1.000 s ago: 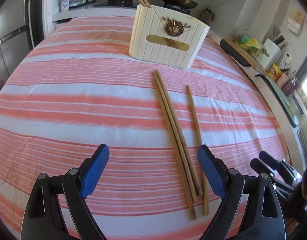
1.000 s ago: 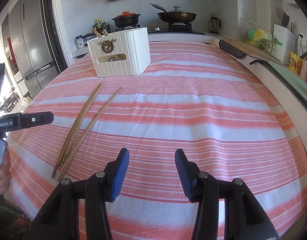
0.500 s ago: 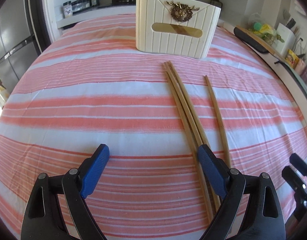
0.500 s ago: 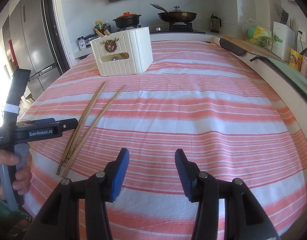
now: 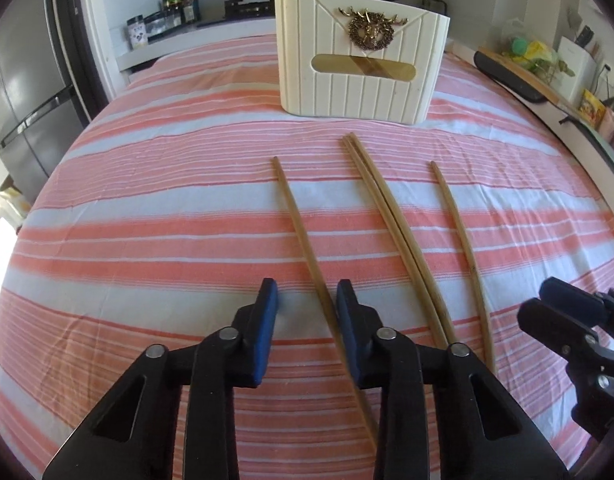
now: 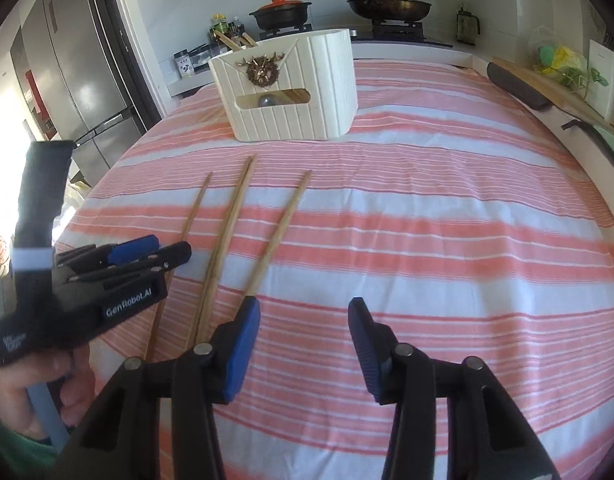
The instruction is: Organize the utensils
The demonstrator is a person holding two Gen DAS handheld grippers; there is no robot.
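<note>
Several wooden chopsticks lie lengthwise on the pink striped tablecloth [image 5: 147, 216]. One single chopstick [image 5: 303, 236] runs between the fingers of my left gripper [image 5: 307, 300], whose jaws are narrowed around it with gaps still showing. A touching pair [image 5: 391, 216] and another single [image 5: 459, 232] lie to its right. The white ribbed utensil holder [image 5: 359, 72] stands behind them with chopsticks sticking out of it. My right gripper [image 6: 303, 320] is open and empty, low over the cloth right of the chopsticks [image 6: 227, 232]. The left gripper also shows in the right wrist view [image 6: 147, 252].
A kitchen counter with a red-lidded pot [image 6: 281, 10], a frying pan [image 6: 387, 4] and spice jars [image 6: 187, 62] runs behind the table. A fridge [image 6: 79, 72] stands at the left. A dark cutting board [image 6: 519, 84] lies along the right edge.
My left gripper has narrowed from wide open around a single chopstick, which now lies apart to the left of the pair. The right gripper moved closer to the chopsticks and stayed open.
</note>
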